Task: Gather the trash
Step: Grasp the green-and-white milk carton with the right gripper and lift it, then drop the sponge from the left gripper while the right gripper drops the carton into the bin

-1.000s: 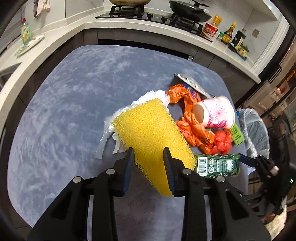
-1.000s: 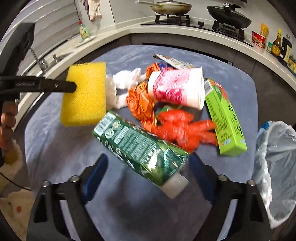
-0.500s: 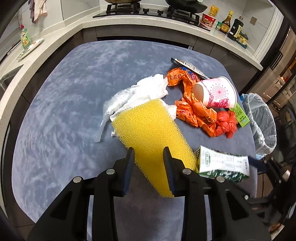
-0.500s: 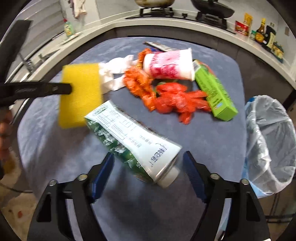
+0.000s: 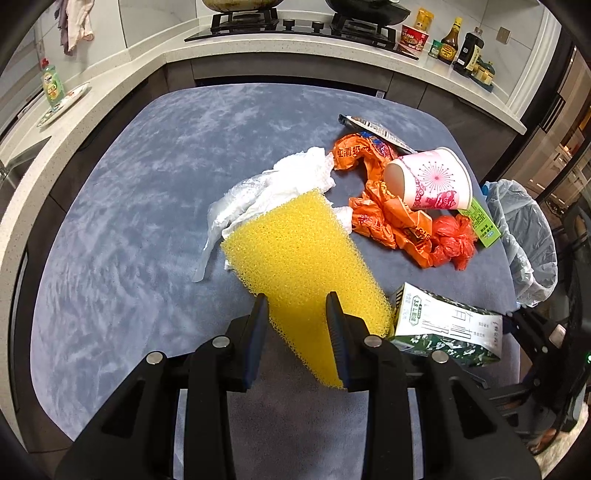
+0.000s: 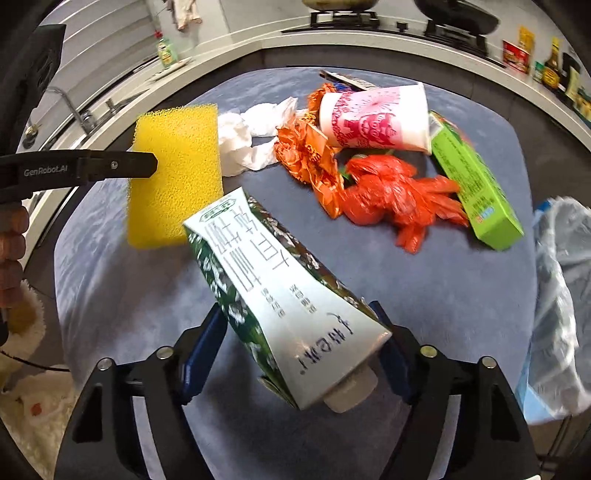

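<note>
My left gripper (image 5: 295, 314) is shut on a yellow sponge (image 5: 303, 254) and holds it above the blue table (image 5: 147, 184); the sponge also shows in the right wrist view (image 6: 173, 173). My right gripper (image 6: 299, 339) is shut on a green and white milk carton (image 6: 273, 295), lifted off the table; the carton also shows in the left wrist view (image 5: 447, 325). On the table lie a pink paper cup (image 6: 373, 118), orange wrappers (image 6: 314, 155), a red bag (image 6: 391, 192), a green box (image 6: 476, 181) and white tissue (image 6: 251, 140).
A bin lined with a clear bag (image 6: 561, 295) stands at the table's right edge; it also shows in the left wrist view (image 5: 524, 229). A dark snack packet (image 5: 376, 131) lies behind the cup. A counter with a stove (image 5: 295, 22) and bottles (image 5: 465, 48) runs behind.
The right gripper has lifted the carton, turned its white face up and drawn it back toward the camera. Both cameras have pulled back from the trash pile. The left gripper still holds the sponge.
</note>
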{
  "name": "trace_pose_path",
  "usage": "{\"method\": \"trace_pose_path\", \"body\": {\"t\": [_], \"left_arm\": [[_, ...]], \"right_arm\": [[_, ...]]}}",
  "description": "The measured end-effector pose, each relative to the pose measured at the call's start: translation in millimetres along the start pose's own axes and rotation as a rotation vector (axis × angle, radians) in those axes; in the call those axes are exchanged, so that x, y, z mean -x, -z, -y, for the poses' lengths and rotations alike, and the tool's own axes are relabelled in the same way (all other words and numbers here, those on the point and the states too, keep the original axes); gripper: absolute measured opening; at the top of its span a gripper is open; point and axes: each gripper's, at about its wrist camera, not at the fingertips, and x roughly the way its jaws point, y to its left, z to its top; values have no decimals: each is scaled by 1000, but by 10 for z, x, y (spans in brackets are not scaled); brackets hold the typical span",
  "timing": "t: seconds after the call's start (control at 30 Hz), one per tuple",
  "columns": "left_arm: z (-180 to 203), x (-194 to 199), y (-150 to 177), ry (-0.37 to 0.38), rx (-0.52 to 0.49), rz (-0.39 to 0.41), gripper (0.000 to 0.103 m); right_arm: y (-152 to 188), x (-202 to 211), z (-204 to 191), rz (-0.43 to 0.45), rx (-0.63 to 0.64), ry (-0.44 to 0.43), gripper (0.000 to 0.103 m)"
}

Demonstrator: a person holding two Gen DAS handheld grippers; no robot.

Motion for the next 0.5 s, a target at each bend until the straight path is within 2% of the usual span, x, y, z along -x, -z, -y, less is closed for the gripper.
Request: {"method": "trace_pose_path", "body": {"t": [0.27, 0.5], "left_arm": [[182, 189, 42, 37, -48, 22, 29], [626, 526, -6, 132, -132, 85, 29]], "right_arm": [[313, 585, 125, 77, -241, 87, 62], [396, 1251, 401, 178, -427, 231, 57]]}}
